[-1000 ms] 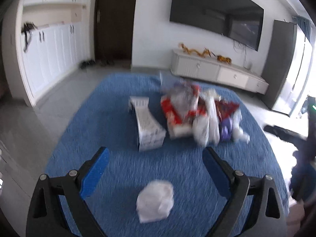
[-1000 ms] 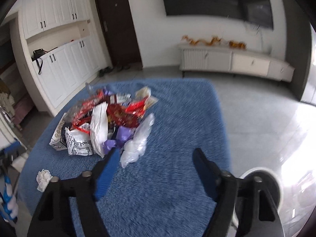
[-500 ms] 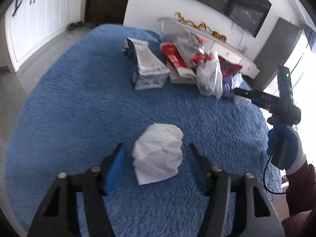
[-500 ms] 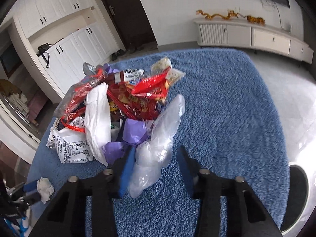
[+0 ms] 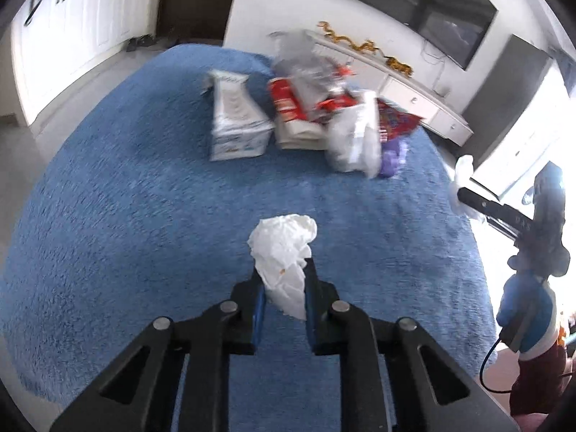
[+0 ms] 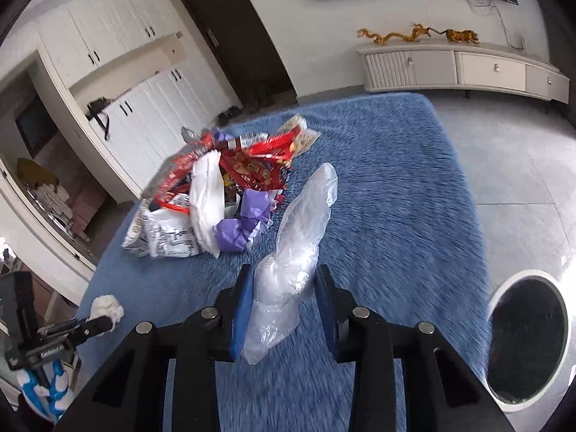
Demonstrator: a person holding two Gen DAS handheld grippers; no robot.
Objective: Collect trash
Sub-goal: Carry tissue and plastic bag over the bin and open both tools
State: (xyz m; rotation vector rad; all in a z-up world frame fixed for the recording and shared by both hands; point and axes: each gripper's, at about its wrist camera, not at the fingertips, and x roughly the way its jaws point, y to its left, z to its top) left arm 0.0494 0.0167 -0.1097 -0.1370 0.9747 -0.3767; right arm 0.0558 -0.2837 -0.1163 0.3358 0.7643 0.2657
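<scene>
My left gripper [image 5: 282, 284] is shut on a crumpled white tissue [image 5: 282, 252], held just above the blue rug [image 5: 126, 216]. My right gripper [image 6: 282, 288] is shut on a clear plastic bag [image 6: 298, 237] that trails forward over the rug [image 6: 396, 187]. A heap of trash [image 6: 223, 187] with red wrappers, a white bag and purple paper lies ahead on the left; in the left wrist view the heap [image 5: 324, 115] lies ahead beside a white carton [image 5: 235, 118]. The left gripper with the tissue [image 6: 106, 307] shows at lower left in the right wrist view.
A round white-rimmed bin [image 6: 527, 338] stands on the tiled floor right of the rug. A low white TV cabinet [image 6: 460, 68] lines the far wall. White cupboards [image 6: 118, 82] and a dark door [image 6: 230, 36] are at the back left.
Both grippers went from wide open to shut: the left closed on the white tissue, the right on the clear plastic bag. Both have moved closer to the rug.
</scene>
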